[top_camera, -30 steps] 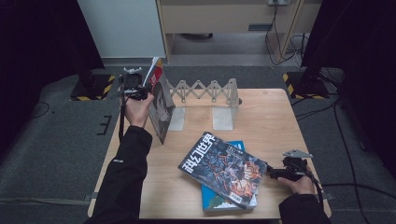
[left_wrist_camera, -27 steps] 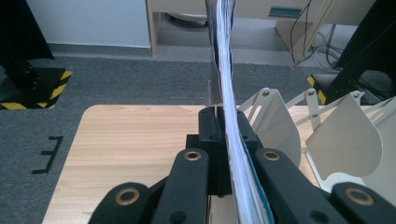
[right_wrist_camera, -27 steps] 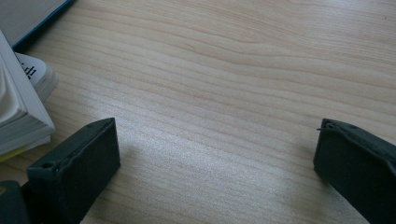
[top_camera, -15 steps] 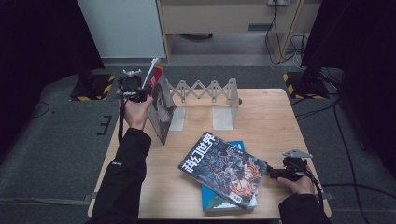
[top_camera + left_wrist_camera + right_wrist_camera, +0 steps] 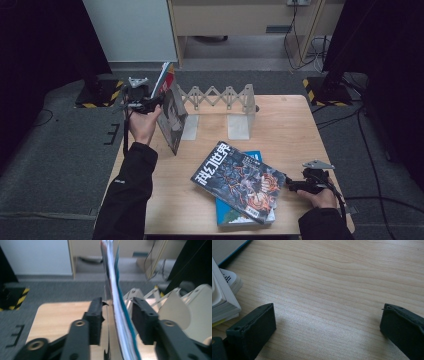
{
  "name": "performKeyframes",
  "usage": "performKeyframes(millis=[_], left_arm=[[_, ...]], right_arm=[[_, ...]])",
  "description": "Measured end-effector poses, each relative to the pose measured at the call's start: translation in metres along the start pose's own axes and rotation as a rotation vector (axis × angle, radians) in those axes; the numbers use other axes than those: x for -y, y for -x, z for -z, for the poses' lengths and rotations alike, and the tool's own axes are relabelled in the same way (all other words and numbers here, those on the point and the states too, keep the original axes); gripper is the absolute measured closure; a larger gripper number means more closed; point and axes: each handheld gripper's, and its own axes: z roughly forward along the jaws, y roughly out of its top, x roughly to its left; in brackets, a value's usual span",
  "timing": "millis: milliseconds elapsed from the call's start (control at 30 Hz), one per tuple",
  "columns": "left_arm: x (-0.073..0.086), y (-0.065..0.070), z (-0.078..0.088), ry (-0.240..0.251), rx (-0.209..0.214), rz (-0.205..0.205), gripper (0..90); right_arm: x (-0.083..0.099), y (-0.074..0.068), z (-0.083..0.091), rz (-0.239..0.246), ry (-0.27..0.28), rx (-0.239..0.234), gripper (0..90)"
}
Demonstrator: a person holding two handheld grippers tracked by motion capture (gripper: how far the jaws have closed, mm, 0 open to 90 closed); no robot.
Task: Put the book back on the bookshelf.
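A few thin books (image 5: 172, 117) stand upright against the left end of a white folding book rack (image 5: 220, 97). My left gripper (image 5: 150, 102) is at their top edge. In the left gripper view its jaws have just been opening. The books' edge (image 5: 113, 277) runs between the jaws of my left gripper (image 5: 117, 302) with a gap on each side. A dark magazine (image 5: 240, 181) lies on a blue book (image 5: 235, 212) near the front. My right gripper (image 5: 295, 186) rests just right of that stack, and in its own view the right gripper (image 5: 328, 310) is open over bare wood.
The wooden table (image 5: 285, 130) has free room at the right and in the middle. The rack's two white end plates stand at the back centre. Page edges of the stack (image 5: 222, 300) lie left of the right gripper. Grey carpet surrounds the table.
The left gripper's jaws have parted from the upright books' top edge. The hand has shifted only slightly. The right hand and the flat books have not moved.
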Motion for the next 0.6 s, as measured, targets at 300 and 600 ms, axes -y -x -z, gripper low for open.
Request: performKeyframes(millis=[300, 600], left_arm=[[0.002, -0.007, 0.041, 0.086, 0.091, -0.010, 43.4], [0.024, -0.011, 0.077, 0.104, 0.142, -0.037, 37.0]], right_arm=[[0.000, 0.000, 0.000, 0.000, 0.000, 0.000, 0.5], [0.000, 0.000, 0.000, -0.005, -0.001, 0.000, 0.6]])
